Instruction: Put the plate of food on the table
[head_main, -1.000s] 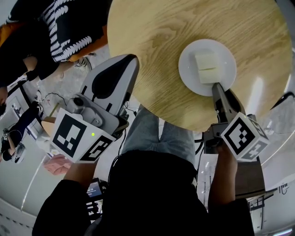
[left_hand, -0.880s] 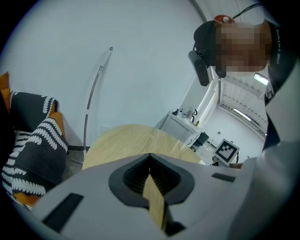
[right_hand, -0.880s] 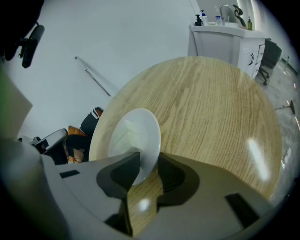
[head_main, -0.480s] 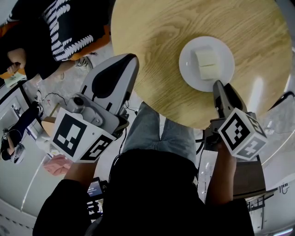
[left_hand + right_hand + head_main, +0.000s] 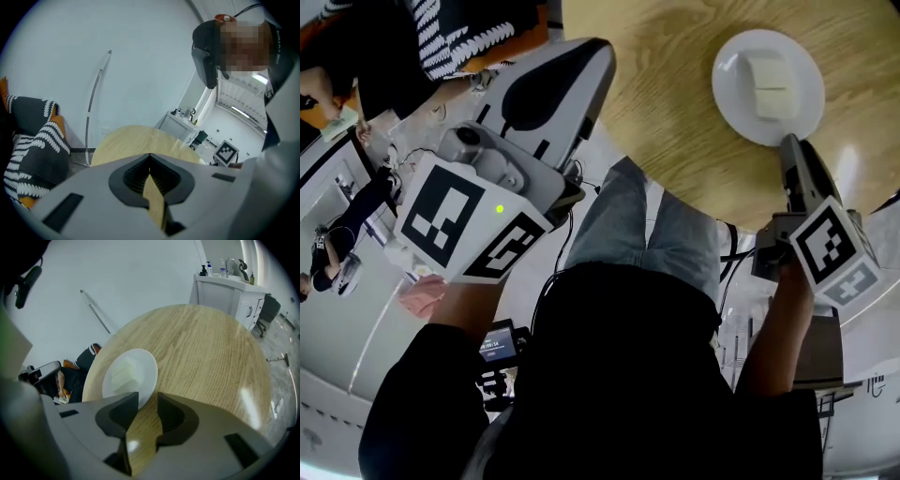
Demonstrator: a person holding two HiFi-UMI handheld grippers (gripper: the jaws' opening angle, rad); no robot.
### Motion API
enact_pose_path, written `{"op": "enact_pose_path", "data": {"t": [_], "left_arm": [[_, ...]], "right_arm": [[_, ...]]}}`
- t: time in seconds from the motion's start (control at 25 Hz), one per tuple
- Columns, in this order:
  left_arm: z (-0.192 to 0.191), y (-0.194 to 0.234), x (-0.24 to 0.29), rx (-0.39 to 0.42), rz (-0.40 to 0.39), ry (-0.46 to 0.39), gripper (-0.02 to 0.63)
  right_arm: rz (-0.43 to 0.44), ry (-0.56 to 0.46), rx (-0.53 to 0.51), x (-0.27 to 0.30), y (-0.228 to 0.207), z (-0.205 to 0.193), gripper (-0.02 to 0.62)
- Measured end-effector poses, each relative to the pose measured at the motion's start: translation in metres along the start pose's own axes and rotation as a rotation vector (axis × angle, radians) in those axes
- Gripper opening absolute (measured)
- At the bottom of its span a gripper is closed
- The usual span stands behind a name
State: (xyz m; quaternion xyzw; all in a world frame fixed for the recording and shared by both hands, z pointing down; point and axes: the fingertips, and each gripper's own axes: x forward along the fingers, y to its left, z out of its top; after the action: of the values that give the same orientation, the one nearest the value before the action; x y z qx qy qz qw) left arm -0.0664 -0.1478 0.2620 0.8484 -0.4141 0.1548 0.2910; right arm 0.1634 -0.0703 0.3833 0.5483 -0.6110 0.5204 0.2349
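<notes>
sitting on table (image 5: 675, 122), plate (image 5: 729, 75) with pale block (image 5: 769, 86)

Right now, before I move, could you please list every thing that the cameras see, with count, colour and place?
round light wooden table: one, pale oak, in front of the person.
round white plate: one, white, on the table near its edge.
pale block-shaped food: two pieces, it seems, cream, on the plate.
white cabinet with bottles: one, white, behind the table.
bystander in black-and-white patterned clothing: one, left of the table.
left tongs: one, grey, shut and empty, beside the table.
right tongs: one, grey, open, tips at the plate's rim, not gripping it.
</notes>
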Motion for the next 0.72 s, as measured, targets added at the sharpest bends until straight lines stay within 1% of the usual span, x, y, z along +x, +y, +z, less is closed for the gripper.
{"op": "enact_pose_path", "data": {"t": [0.12,0.28,0.4,0.48,0.72], "left_arm": [[0.003,0.004,-0.003,-0.006,0.003,0.002,0.007],[0.012,0.005,0.0,0.0,0.002,0.0,0.007],[0.019,0.004,-0.008,0.005,-0.007,-0.017,0.008],[0.023,-0.001,-0.01,0.013,-0.013,-0.032,0.008],[0.025,-0.013,-0.005,0.042,-0.016,-0.082,0.008]], "right_arm": [[0.001,-0.007,-0.01,-0.001,0.003,0.004,0.133],[-0.014,-0.046,-0.033,-0.006,-0.001,0.019,0.132],[-0.021,-0.079,-0.065,-0.016,0.006,0.024,0.13],[-0.006,-0.102,-0.059,-0.021,0.007,0.028,0.126],[0.008,-0.172,-0.069,-0.025,-0.002,0.037,0.059]]}}
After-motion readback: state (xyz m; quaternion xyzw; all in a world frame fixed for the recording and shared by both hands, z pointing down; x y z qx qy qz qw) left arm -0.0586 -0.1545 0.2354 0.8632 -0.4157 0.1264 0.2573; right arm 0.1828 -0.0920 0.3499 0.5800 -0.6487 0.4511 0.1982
